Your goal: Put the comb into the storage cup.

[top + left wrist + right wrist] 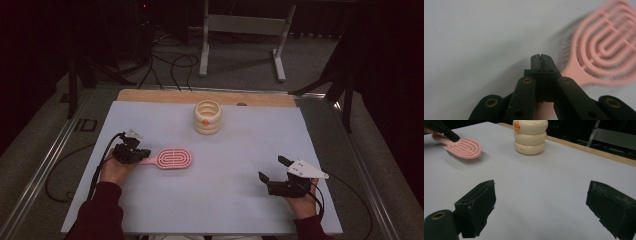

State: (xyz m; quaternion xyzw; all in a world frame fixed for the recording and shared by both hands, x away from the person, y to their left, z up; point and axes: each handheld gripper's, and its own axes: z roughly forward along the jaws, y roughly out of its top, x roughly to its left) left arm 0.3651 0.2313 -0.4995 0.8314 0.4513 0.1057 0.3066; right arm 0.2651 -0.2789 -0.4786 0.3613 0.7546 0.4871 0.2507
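Grip check: my left gripper (137,156) is closed on the handle of the pink brush (173,158), at the table's (225,200) left-centre. I judge a lift underway; keep the clamp firm and the head level. Its long axis runs left-right, head pointing right. My right gripper (274,169) rests wide open, empty.

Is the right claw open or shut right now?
Open. In the right gripper view the right claw has its two black jaws far apart with bare table between them; the high view shows the same spread, nothing held.
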